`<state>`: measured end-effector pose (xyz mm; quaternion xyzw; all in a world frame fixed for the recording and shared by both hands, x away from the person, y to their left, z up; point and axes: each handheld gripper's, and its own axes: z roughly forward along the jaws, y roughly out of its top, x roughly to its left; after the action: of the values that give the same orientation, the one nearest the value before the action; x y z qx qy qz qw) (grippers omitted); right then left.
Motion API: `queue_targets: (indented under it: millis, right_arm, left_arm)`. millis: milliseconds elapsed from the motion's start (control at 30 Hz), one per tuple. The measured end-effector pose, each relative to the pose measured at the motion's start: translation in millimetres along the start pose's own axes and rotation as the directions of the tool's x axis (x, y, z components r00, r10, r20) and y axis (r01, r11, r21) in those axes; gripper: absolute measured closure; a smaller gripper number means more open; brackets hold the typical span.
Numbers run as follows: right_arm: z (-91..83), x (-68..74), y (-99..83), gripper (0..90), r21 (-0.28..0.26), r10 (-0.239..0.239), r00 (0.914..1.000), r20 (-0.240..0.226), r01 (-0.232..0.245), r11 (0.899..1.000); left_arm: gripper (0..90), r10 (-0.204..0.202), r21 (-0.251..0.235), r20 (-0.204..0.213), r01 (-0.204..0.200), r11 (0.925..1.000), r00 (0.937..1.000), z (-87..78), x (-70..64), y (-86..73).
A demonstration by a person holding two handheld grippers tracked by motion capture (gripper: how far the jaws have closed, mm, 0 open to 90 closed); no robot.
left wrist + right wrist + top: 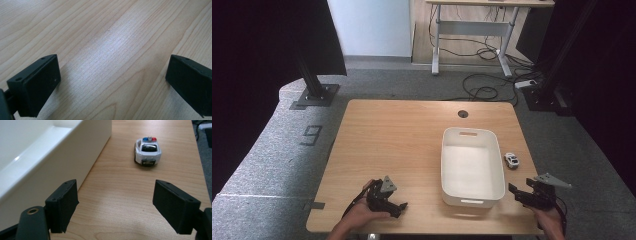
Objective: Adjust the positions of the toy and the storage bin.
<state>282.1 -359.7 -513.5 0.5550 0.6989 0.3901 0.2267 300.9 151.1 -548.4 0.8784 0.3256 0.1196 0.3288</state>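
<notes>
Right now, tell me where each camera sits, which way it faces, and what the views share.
High view: above the person's side of the table, looking forward and down; both hands, left gripper and right gripper enter at the bottom.
Left gripper view: rides the left gripper, facing bare wood between open jaws.
Right gripper view: rides the right gripper, facing the toy police car beside the white bin.
Shared: the high and right gripper views both show car and bin.
</notes>
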Motion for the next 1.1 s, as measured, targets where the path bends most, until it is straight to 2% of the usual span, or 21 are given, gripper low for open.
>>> queue_targets:
  millis: [200,233,333,400,633,833,1100]
  right_arm:
    - [0.7,-3.5,0.4,21.3,-0.003,0.012,0.9998,0.016,-0.012,1.000]
    - [0.0,-4.5,0.0,20.0,-0.017,0.005,0.9997,0.025,-0.005,1.000]
    - [0.2,-5.1,-0.6,19.9,-0.016,-0.006,0.9996,0.027,0.006,1.000]
    - [1.0,-4.3,-0.4,21.5,-0.010,-0.032,0.9988,0.036,0.033,0.999]
    - [1.5,-3.0,4.4,25.2,-0.001,-0.015,0.9994,0.031,0.015,1.000]
    - [-2.6,-2.4,8.8,25.9,-0.036,0.017,0.9997,0.016,-0.016,0.999]
    - [-1.0,-1.4,12.0,25.2,-0.036,0.014,0.9999,0.007,-0.013,0.999]
  left_arm:
    - [0.1,0.000,0.000,0.001,0.000,1.0000,1.0000,0.0,0.1,0.0]
    - [0.0,0.000,0.000,0.000,0.000,1.0000,1.0000,0.0,0.0,0.0]
    - [0.0,0.000,0.000,0.000,0.000,1.0000,1.0000,0.0,-0.1,0.1]
    - [0.0,0.000,0.000,0.000,0.000,1.0000,1.0000,0.0,0.0,0.1]
    - [0.1,0.003,0.000,0.002,-0.003,1.0000,1.0000,0.0,0.3,0.1]
    - [0.1,0.002,0.000,0.002,-0.002,1.0000,1.0000,0.0,0.2,0.1]
    - [0.0,0.003,0.000,0.003,-0.003,1.0000,1.0000,0.0,0.4,0.0]
